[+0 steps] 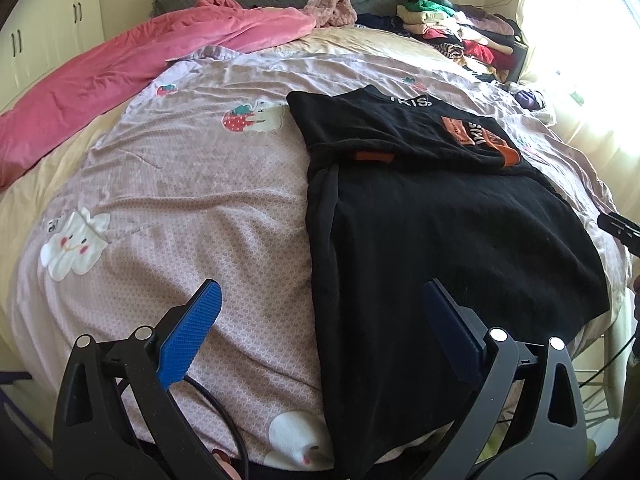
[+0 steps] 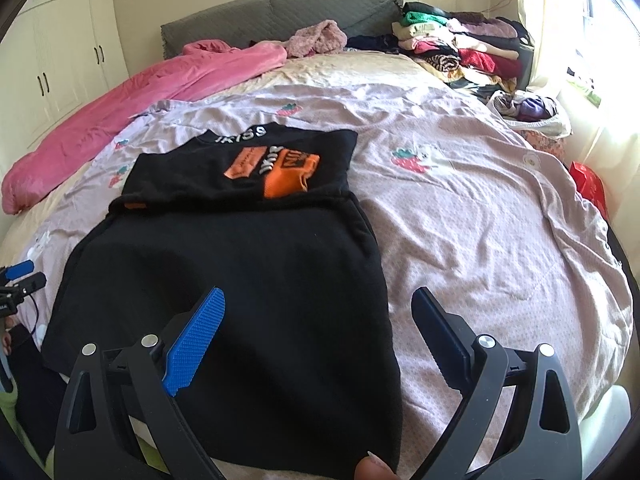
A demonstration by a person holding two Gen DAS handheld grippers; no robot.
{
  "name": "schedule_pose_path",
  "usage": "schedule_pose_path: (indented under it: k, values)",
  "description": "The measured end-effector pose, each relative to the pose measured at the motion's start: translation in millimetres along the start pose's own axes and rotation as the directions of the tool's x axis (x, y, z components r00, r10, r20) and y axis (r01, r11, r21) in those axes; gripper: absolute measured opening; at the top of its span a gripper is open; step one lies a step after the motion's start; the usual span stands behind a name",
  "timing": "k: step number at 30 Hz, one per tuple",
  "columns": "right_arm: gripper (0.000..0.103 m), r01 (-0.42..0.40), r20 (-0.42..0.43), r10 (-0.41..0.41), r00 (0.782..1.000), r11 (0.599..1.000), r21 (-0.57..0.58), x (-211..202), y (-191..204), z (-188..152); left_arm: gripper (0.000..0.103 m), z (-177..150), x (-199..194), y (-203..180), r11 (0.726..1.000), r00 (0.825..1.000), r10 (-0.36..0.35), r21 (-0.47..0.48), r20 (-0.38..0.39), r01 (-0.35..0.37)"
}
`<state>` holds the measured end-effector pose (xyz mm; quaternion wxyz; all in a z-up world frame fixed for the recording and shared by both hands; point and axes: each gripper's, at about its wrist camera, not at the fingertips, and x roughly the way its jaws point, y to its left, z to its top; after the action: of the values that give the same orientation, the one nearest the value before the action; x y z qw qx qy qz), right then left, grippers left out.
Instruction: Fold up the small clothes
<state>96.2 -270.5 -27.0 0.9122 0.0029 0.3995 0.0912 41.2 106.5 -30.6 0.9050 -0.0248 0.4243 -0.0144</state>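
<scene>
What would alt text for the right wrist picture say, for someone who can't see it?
A black garment with orange patches lies spread on a pink bedspread, partly folded at its far end. The open right tool hovers over its near edge, holding nothing. Stacked clothes sit by the headboard.

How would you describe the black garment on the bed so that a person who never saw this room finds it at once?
Start from the bed with the lilac strawberry-print cover. On it, near the foot edge, lies the black garment, spread flat with its far part folded back. Unlike the pink blanket and the clothes pile near the headboard, it is black with orange patches.
</scene>
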Motion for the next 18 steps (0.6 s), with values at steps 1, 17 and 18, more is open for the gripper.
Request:
schedule_pose_path:
  k: [1,17,18]
  values:
    - [0.094,0.002,-0.003,-0.002,1.0,1.0,0.0,0.1,-0.8,-1.5,0.094,-0.5,0.2,0.5,1.0,1.0,0.0,-0.002,-0.003,0.0]
    - [0.094,0.013,-0.032,-0.013,0.999,1.0,0.0,-5.1,-8.0,-18.3,0.093,-27.1,2.7,12.2,0.997,0.994,-0.062,-0.047,-0.089,0.058]
    - [0.094,0.011,-0.034,-0.011,0.999,1.0,0.0,-4.7,-7.8,-19.0,0.093,-28.7,3.3,12.3,0.997,0.994,-0.066,-0.048,-0.092,0.062]
